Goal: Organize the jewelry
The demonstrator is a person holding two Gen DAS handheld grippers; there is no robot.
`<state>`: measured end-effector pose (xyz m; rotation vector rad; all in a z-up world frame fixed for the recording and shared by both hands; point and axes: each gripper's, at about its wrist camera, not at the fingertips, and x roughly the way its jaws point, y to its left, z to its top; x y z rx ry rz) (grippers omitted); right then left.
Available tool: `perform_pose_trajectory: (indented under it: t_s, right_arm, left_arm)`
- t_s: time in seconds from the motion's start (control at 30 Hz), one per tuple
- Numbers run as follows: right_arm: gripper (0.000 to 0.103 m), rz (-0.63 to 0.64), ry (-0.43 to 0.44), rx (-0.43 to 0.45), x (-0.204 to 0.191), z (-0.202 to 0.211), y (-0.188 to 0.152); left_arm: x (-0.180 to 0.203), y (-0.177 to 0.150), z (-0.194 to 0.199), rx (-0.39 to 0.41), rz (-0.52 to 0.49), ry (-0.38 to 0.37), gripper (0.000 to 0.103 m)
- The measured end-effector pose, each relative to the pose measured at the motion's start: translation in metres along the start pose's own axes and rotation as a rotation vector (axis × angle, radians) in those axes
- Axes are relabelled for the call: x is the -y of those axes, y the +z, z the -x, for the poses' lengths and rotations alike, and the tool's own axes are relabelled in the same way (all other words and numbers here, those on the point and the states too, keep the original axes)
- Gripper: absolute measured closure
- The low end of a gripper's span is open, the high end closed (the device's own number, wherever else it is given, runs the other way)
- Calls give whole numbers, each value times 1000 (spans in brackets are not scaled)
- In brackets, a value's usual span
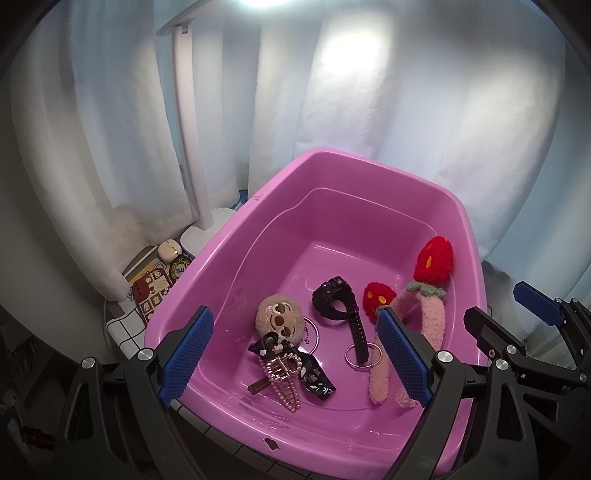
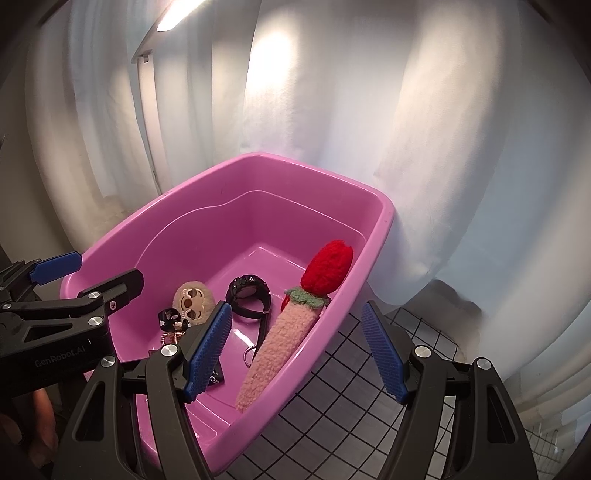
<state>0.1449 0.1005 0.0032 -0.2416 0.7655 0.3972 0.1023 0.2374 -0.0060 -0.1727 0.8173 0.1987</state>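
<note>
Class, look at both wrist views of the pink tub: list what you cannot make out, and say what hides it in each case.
- Hair clip: right wrist view, mostly hidden behind the right gripper's left finger.
- Ribbon lettering: left wrist view, cut off by a fold, too small.
- Fuzzy headband's lower end: left wrist view, covered by the left gripper's right finger.
- Items beside the tub: left wrist view, part hidden by its rim.

A lamp (image 1: 258,3) overhead burns out to white glare, with bright patches on the curtain (image 1: 351,59). Fisheye bending and dark vignetting crowd the edges; the centres stay sharp.
</note>
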Motion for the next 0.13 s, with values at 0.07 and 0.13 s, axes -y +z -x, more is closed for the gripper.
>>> perform_pose_trajectory:
  t_s: [0.07,0.13]
  right_arm:
    - [34,-2,-1,1,0,0,0]
    - [34,-3,-1,-1,0,-1,0]
  left_arm:
    - [0,0,-1,-4,2,4,14]
    - [0,0,-2,-6,3,2,14]
